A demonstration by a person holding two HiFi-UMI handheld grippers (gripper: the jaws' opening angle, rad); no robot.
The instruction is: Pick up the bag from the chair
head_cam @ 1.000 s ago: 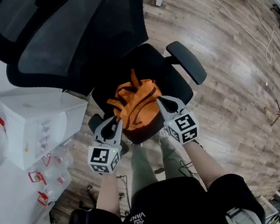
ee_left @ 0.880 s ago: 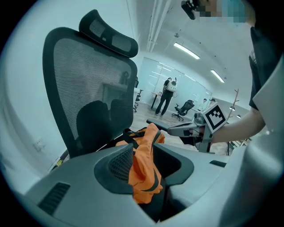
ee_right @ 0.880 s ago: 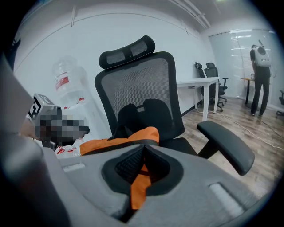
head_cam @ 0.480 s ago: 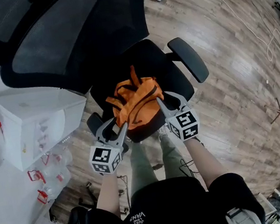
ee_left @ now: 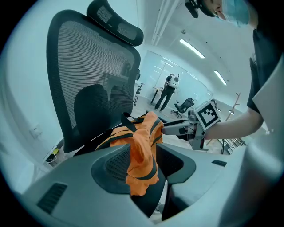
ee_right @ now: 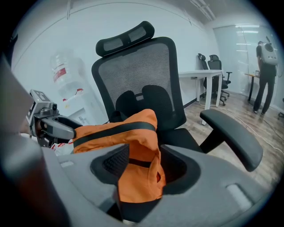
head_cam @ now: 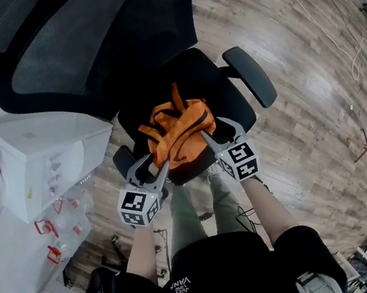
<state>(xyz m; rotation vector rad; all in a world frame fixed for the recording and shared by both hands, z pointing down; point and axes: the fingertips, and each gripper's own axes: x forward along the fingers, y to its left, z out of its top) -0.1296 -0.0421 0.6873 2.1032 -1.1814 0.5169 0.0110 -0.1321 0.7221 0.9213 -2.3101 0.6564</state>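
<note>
An orange bag with black straps lies on the seat of a black mesh office chair. My left gripper is at the bag's near left corner and my right gripper at its right side. Both pairs of jaws have just been opening. In the left gripper view a fold of the bag hangs loose between the left gripper's spread jaws. In the right gripper view the bag likewise droops between the right gripper's jaws, which are not pressing on it.
The chair's backrest rises behind the bag, and an armrest sticks out at the right. A white box and clear plastic bottles stand to the left. A cable runs over the wooden floor. A person stands far off.
Both grippers have come down a little with the bag onto the seat. Their jaws have spread apart and let go of the fabric.
</note>
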